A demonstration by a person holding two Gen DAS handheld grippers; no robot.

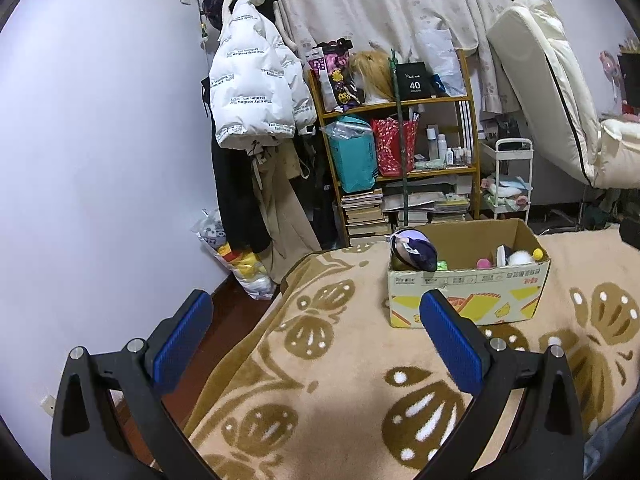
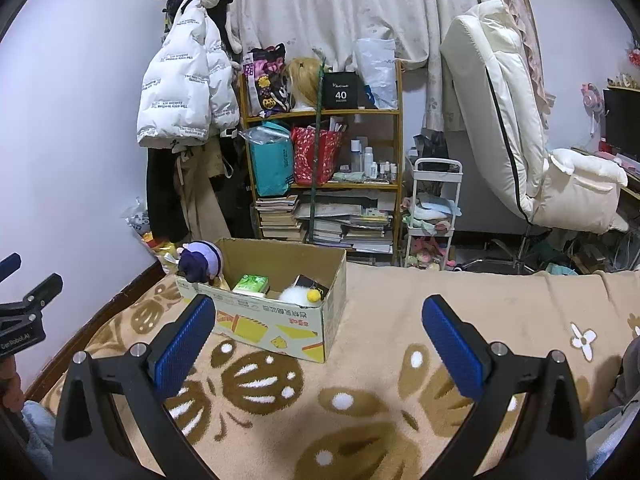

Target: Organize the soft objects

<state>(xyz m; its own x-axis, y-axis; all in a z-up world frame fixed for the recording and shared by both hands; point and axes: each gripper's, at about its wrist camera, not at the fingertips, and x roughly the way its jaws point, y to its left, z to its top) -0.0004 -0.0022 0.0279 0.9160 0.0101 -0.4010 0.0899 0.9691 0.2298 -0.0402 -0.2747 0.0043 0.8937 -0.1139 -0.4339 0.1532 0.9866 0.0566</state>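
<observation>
Both grippers, left (image 1: pixel 316 344) and right (image 2: pixel 318 346), are spread wide, empty. The box (image 2: pixel 276 320) on the blanket (image 2: pixel 360 400) holds the plush (image 2: pixel 200 266). Approach from above; grip soft bodies mid-bulk.

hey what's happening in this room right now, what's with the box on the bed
A person holds a two-finger tool in each hand over a patterned blanket. Both the left tool and the right tool are open and empty. Ahead sits an open cardboard box that already holds soft things: a purple-haired plush doll leaning at one corner, a green packet and a white fluffy toy. No soft items lie loose on the blanket in view.
</observation>
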